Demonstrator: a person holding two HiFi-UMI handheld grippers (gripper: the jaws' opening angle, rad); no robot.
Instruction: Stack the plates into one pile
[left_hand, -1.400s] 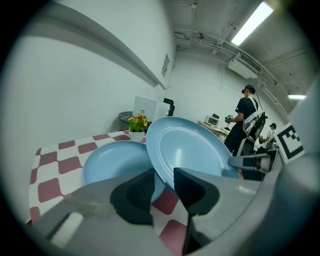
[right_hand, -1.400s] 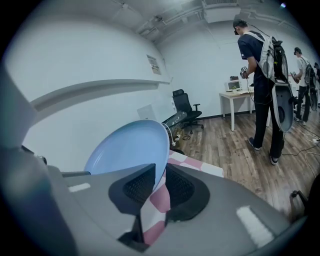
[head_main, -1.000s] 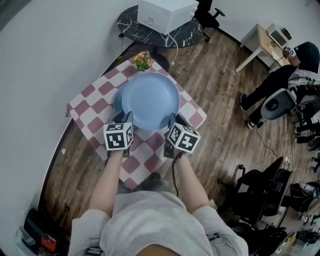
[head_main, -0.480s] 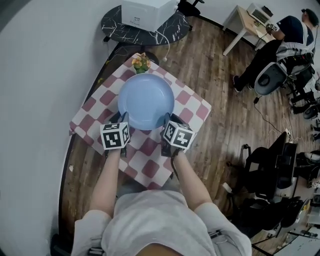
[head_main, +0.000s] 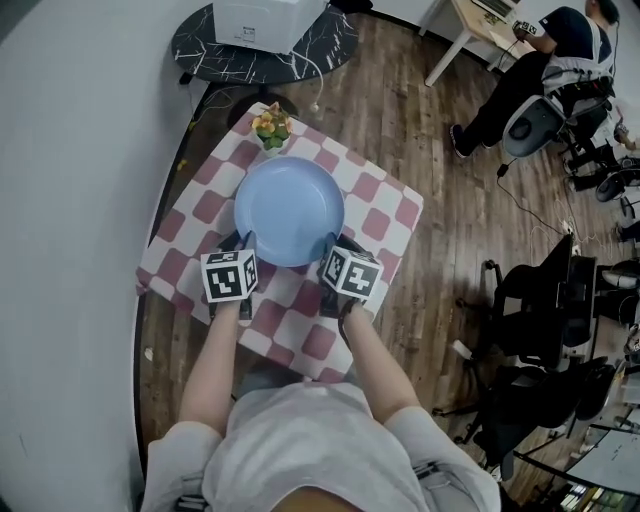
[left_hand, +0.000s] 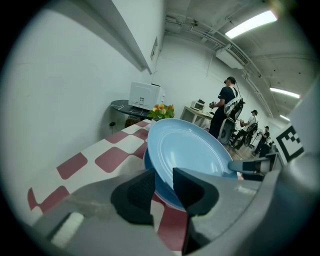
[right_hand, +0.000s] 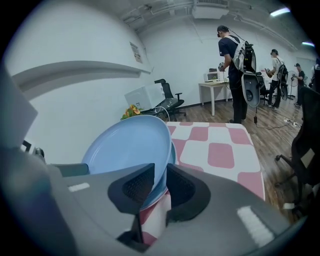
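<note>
Placement of the upper plate (head_main: 289, 212) is the step in hand. The left gripper (head_main: 243, 240) and right gripper (head_main: 335, 243) each have their jaws clenched on its near rim, the right jaws having just eased open a little with the rim between them, and it sits close over the lower plate (left_hand: 167, 195) on the counter (head_main: 390, 215). Recommended practice is to level it, centre it over the lower plate and release both sides together, so it cannot slide. Counter carries a red-and-white checked cloth with a flower pot (head_main: 270, 127) at its far edge; wood floor (head_main: 450, 200), a dark round table (head_main: 200, 45) and office chairs surround it.
</note>
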